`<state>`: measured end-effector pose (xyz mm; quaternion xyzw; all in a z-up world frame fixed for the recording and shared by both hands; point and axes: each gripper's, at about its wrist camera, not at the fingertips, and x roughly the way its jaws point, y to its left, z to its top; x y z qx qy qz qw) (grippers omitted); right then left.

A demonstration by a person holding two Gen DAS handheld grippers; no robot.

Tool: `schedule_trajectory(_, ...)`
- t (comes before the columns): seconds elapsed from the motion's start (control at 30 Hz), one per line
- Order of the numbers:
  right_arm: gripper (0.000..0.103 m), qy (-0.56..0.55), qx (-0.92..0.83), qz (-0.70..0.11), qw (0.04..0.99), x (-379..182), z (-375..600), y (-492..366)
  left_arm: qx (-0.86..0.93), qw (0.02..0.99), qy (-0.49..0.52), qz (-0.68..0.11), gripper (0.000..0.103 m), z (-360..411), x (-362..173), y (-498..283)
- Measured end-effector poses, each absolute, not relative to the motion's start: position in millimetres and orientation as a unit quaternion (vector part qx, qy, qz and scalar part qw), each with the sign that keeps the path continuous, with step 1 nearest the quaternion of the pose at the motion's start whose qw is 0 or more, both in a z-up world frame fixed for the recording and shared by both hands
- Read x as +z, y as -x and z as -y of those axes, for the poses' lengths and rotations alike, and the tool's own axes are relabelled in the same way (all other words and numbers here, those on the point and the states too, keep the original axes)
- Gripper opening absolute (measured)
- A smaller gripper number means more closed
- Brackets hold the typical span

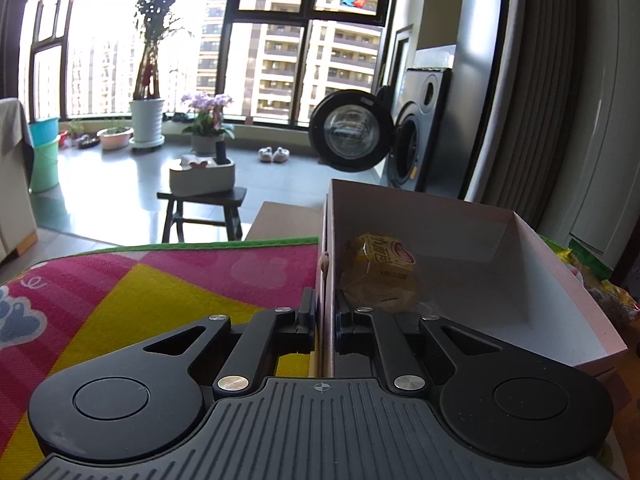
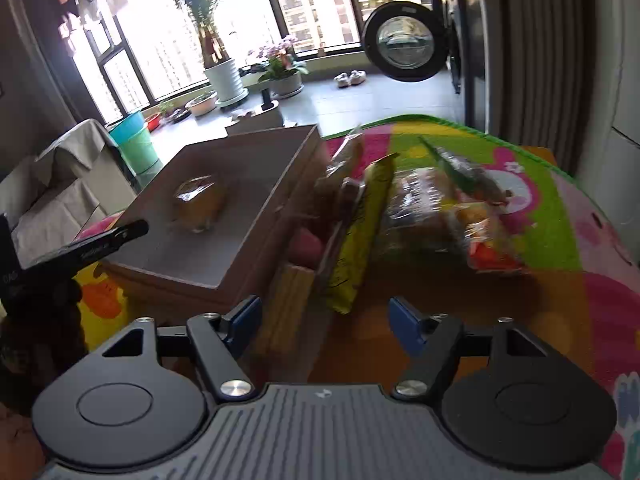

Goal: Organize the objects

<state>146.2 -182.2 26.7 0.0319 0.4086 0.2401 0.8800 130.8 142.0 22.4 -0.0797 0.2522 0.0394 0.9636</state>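
A pink cardboard box (image 1: 560, 292) stands on a colourful play mat (image 1: 120, 292). My left gripper (image 1: 325, 320) is shut on the box's near left wall, one finger outside and one inside. A yellow wrapped bun (image 1: 380, 276) lies inside the box. In the right wrist view the same box (image 2: 256, 216) holds the bun (image 2: 198, 202), and the left gripper's black finger (image 2: 108, 242) shows at its left wall. My right gripper (image 2: 325, 320) stands open above the mat, short of a pile of snack packets (image 2: 420, 216) and a yellow packet (image 2: 360, 240).
A dark stool with a white tray (image 1: 202, 178) stands on the tiled floor beyond the mat. A washing machine with its door open (image 1: 352, 136) is at the right. Potted plants (image 1: 147, 120) and a green bucket (image 1: 44, 152) line the window. A covered cardboard box (image 2: 60, 192) sits left.
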Motion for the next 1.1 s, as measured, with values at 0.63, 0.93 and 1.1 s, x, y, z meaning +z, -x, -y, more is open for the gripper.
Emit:
schedule_trajectory(0.63, 0.022, -0.167, 0.137, -0.453, 0.865, 3.9, 253.7, -117.9, 0.037, 0.964, 0.078, -0.253, 0.011, -141.5, 21.2, -129.3)
schedule_trajectory(0.93, 0.029, -0.048, 0.086, -0.419, 0.903, 22.7, 246.5, -82.4, 0.037, 0.964, 0.079, -0.253, 0.011, -141.3, 21.3, -129.3)
schedule_trajectory(1.1, 0.033, -0.052, 0.148, -0.39, 0.907, 57.0, 217.7, -136.9, 0.037, 0.964, 0.078, -0.253, 0.011, -141.4, 21.2, -129.2)
